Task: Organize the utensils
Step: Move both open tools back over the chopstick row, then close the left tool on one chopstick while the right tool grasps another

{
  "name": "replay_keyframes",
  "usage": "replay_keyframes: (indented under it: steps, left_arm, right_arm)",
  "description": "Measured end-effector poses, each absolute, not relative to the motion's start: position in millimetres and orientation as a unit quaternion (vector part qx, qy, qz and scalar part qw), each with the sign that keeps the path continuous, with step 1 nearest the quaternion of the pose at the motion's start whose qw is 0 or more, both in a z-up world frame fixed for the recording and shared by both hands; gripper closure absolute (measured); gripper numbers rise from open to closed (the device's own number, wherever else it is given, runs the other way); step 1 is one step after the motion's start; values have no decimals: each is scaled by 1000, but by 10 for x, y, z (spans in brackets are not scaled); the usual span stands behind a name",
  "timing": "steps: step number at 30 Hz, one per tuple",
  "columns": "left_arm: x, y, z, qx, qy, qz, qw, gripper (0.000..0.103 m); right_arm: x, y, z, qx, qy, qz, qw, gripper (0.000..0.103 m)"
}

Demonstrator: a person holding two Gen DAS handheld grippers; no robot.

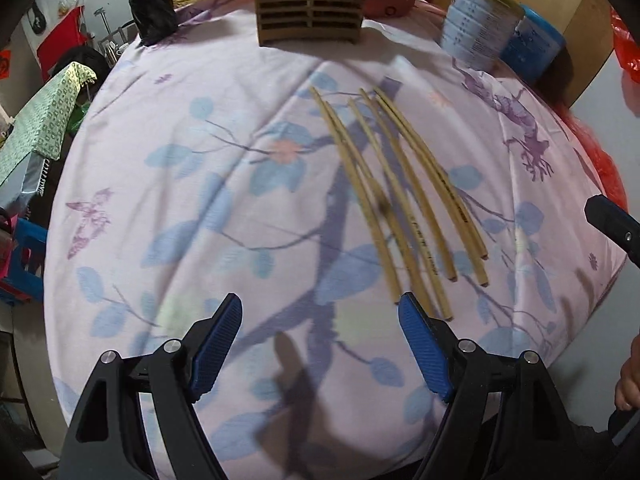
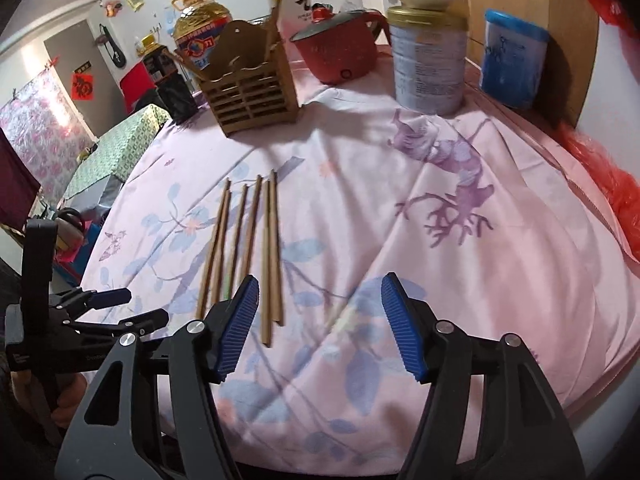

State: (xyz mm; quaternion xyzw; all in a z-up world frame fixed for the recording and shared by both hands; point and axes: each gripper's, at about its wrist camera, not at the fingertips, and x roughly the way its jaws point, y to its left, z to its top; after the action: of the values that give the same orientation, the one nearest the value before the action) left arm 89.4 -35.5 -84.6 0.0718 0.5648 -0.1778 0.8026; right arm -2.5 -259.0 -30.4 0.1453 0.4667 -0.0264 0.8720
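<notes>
Several bamboo chopsticks [image 1: 400, 192] lie side by side on the pink flowered tablecloth [image 1: 200, 200], running away from me. My left gripper [image 1: 320, 304] hangs open just above the cloth, its right pad beside the near ends of the leftmost sticks, nothing between its fingers. In the right wrist view the same chopsticks [image 2: 248, 248] lie left of centre. My right gripper [image 2: 318, 286] is open and empty, its left pad next to the near ends of the rightmost sticks. A slatted tan utensil holder [image 1: 310, 8] stands at the table's far side, seen too as the holder [image 2: 250, 88].
Behind the holder stand a red electric pot [image 2: 340, 48], a tin can [image 2: 430, 64] with a bowl on top, a blue tub [image 2: 512, 60], oil bottles [image 2: 202, 36] and a black cylinder [image 1: 154, 12]. The left gripper's body [image 2: 80, 320] shows at the right view's left edge.
</notes>
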Motion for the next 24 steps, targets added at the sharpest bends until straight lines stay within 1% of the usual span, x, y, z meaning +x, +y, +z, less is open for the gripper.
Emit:
replay_keyframes:
  steps: [17, 24]
  left_arm:
    - [922, -617, -1016, 88, 578, -150, 797, 24]
    - [951, -667, -1095, 110, 565, -127, 807, 24]
  right_arm:
    - [-173, -2971, -345, 163, 464, -34, 870, 40]
    - [-271, -3047, -320, 158, 461, -45, 872, 40]
